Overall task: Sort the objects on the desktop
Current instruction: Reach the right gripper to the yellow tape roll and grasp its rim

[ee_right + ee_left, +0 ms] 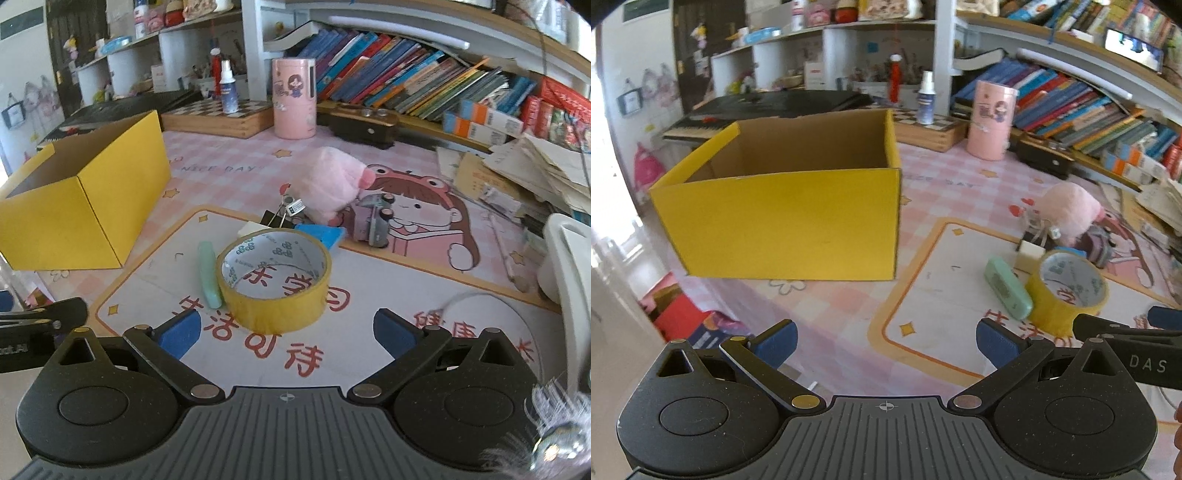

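An open yellow cardboard box stands on the pink desk mat; it also shows in the right wrist view. A yellow tape roll lies just ahead of my right gripper, which is open and empty. The roll also shows in the left wrist view. Beside it lies a mint green eraser. Behind are a black binder clip, a blue piece, a pink plush and a toy car. My left gripper is open and empty, right of the box's front.
A pink cylinder tin, a chessboard box with a spray bottle, a black case and rows of books line the back. Stacked papers lie at the right. A keyboard sits behind the box.
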`<action>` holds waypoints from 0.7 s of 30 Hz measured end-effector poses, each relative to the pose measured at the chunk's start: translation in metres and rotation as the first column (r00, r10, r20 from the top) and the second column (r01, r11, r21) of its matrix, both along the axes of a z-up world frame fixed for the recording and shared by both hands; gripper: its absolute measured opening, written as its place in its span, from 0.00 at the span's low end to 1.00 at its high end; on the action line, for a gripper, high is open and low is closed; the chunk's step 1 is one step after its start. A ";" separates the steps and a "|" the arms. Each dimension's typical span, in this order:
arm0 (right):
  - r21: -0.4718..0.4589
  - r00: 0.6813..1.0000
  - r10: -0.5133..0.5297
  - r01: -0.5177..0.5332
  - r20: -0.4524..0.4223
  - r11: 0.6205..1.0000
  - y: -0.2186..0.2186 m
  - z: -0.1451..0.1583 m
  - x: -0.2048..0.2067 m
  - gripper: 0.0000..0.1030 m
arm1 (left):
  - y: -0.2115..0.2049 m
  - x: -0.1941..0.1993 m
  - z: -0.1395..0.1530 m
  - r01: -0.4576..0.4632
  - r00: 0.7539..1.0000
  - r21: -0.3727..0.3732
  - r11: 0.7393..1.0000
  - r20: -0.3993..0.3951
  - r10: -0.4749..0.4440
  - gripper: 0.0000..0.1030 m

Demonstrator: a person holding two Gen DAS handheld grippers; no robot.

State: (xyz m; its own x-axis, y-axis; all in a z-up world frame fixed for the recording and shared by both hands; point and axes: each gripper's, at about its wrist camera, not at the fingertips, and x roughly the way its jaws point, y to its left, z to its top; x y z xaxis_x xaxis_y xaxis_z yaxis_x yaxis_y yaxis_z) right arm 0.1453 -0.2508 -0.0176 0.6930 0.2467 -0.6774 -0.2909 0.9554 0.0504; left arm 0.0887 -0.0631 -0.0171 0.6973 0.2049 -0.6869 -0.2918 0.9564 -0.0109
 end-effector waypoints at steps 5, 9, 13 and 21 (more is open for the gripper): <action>-0.021 0.999 0.033 -0.034 -0.013 0.999 0.006 -0.008 0.019 0.99 | 0.002 0.001 0.000 -0.062 0.998 0.009 0.998 -0.007 0.062 1.00; -0.047 0.998 0.062 -0.063 -0.025 0.997 0.013 -0.016 0.035 0.99 | 0.002 0.002 0.000 -0.094 0.995 0.021 0.995 -0.013 0.094 1.00; -0.056 0.996 0.079 -0.081 -0.030 0.995 0.019 -0.022 0.050 0.99 | 0.001 0.004 0.001 -0.112 0.993 0.034 0.993 -0.018 0.113 1.00; -0.032 0.993 0.113 -0.114 -0.037 0.993 0.021 -0.026 0.066 0.99 | -0.003 0.013 0.004 -0.112 0.993 0.056 0.992 -0.022 0.113 1.00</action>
State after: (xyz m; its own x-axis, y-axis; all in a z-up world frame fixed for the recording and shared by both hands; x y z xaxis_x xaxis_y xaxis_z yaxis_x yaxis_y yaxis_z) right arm 0.2113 -0.2296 -0.0436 0.6378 0.2987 -0.7099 -0.3959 0.9178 0.0305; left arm 0.1013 -0.0658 -0.0131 0.6504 0.3189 -0.6894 -0.3974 0.9163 0.0490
